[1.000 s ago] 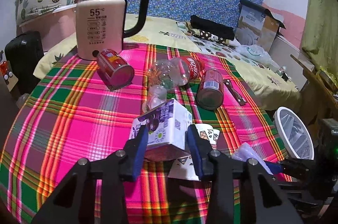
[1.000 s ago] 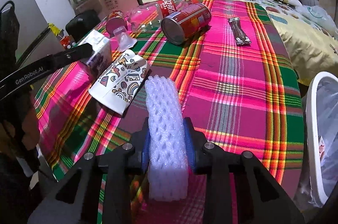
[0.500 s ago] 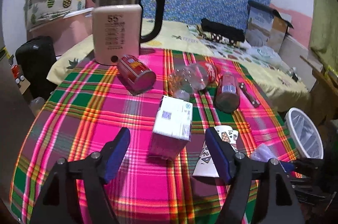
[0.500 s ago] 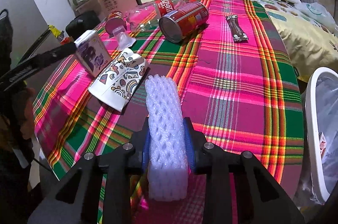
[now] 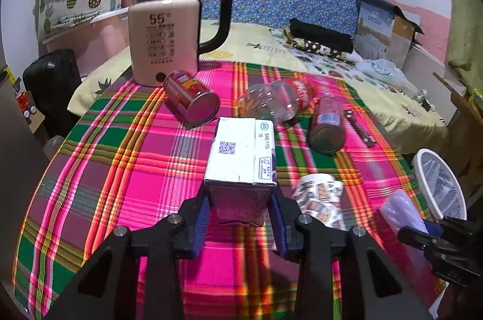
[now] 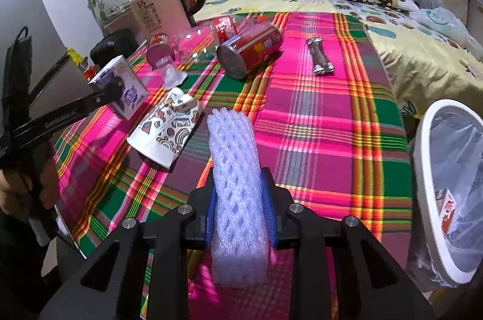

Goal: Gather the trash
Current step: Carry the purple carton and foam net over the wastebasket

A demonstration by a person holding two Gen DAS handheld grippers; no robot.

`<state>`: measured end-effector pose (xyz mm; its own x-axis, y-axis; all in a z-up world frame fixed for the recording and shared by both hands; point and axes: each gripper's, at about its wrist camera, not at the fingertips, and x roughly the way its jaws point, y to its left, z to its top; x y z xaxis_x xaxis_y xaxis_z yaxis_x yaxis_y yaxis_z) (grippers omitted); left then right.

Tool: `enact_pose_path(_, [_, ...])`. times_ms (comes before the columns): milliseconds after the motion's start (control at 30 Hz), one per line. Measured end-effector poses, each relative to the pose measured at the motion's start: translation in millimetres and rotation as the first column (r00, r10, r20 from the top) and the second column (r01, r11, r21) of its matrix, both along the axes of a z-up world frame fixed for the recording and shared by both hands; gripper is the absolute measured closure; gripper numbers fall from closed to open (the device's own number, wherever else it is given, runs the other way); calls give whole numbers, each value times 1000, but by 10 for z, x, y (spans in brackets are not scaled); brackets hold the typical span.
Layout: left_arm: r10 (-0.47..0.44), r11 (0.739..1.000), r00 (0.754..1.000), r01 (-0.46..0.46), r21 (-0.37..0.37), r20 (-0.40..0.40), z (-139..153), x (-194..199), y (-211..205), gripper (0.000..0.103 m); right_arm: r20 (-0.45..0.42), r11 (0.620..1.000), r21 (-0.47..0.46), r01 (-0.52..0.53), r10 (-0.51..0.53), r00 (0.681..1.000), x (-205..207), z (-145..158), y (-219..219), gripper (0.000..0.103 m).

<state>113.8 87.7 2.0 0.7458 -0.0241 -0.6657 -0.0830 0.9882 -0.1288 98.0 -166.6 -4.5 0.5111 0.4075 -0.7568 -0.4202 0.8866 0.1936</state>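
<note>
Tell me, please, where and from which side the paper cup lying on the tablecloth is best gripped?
Grip the paper cup across its flattened middle, coming from above. It lies on its side, already crushed, open rim toward the table edge, so the walls should pinch flat. The milk carton held by the left tool sits close beside it, so I would approach from the foam net side.

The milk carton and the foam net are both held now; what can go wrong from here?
1. The left gripper, whose jaws have just been closing, pinches only the near end of the milk carton; it might tilt or slip when lifted.
2. The foam net in the right gripper is soft and could slide out before the trash bin.
</note>
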Motion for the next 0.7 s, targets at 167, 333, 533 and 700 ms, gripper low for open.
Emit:
enact_pose_path(167, [-43, 999, 999, 43, 2, 34, 173, -56, -187, 66, 28, 999, 17, 44, -45, 999, -43, 88, -161, 76])
enact_pose_path(333, [-128, 992, 991, 128, 8, 48, 280, -50, -539, 66, 45, 994, 29, 104, -105, 993, -81, 137, -409, 76])
enact_pose_path(533, [-248, 969, 968, 248, 1, 50, 334, 9, -1050, 66, 60, 982, 41, 185, -187, 981, -138, 169, -760, 76])
enact_pose_path(700, [-353, 936, 935, 353, -5, 46, 334, 88, -1500, 66, 71, 966, 46, 255, -258, 964, -177, 197, -1041, 76])
